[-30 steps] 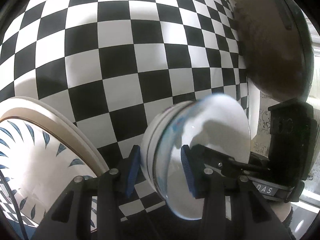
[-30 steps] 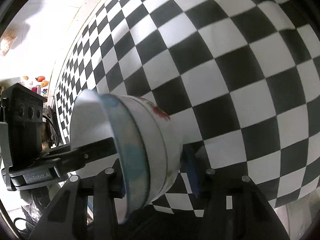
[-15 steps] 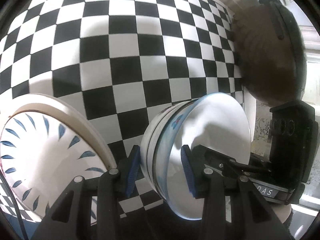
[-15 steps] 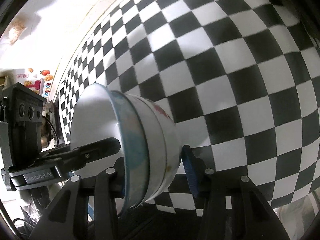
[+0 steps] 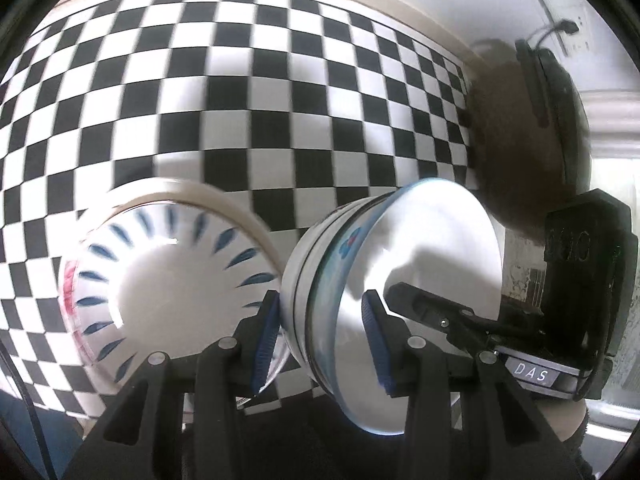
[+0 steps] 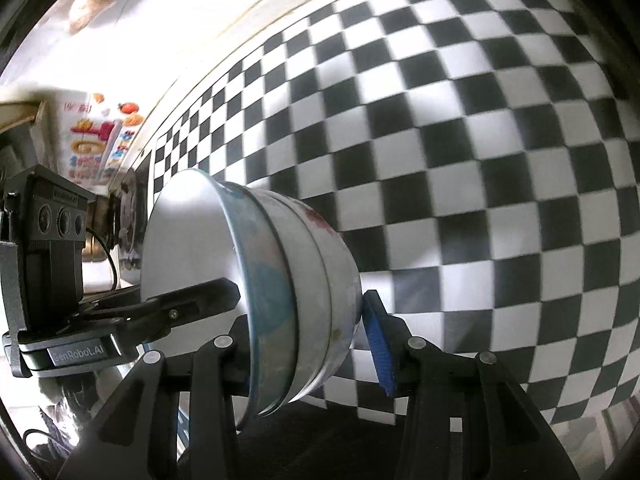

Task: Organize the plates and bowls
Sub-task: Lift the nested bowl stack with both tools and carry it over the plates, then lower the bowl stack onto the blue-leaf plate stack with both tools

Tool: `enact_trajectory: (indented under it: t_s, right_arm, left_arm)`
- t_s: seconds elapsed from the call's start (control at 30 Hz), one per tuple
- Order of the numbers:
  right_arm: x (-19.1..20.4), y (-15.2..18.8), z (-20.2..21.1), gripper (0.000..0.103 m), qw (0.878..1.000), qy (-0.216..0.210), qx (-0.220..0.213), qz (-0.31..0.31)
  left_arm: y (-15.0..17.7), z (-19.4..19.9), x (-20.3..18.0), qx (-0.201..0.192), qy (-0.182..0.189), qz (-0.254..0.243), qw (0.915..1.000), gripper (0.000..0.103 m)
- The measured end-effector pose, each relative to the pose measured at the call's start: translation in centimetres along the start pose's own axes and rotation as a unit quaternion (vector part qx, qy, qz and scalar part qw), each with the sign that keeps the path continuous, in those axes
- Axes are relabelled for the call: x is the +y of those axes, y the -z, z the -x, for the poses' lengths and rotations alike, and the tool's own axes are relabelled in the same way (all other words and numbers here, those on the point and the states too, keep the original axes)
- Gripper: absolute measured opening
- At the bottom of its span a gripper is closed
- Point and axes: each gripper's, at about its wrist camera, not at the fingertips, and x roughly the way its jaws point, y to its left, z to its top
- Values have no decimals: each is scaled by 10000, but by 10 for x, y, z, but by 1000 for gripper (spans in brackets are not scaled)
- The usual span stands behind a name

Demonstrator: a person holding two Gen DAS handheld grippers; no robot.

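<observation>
A blue-petal plate [image 5: 168,280] is lying at the left on the checkered table [image 5: 280,92], just beside the stacked bowls [image 5: 400,280]. The left hand-held gripper [image 5: 320,320] is clamping their rim; the right hand-held gripper [image 6: 308,332] is pinching the opposite rim, open table stretching rightward.

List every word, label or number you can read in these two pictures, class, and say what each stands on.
"DAS": white label on the right gripper, partly cut off.
"GenRobot.AI": label on the left gripper.
Colourful poster on the wall: print too blurred to read.
Stacked bowls and plate: painted patterns only, no words.
</observation>
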Motion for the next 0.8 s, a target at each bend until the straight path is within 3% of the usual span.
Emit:
enact_trajectory:
  t_s: [0.33, 0.6, 0.8]
  right_arm:
    - [47, 6, -34, 45, 9974, -20, 380, 617]
    - [82, 8, -80, 42, 9925, 80, 689, 1010]
    - [87, 5, -101, 42, 9910, 149, 796, 1069]
  left_arm:
    - [23, 27, 58, -325, -89, 646, 9973, 37]
    - [32, 28, 96, -456, -213, 1001, 9937, 37]
    - [30, 21, 107, -462, -233, 1104, 9925, 37]
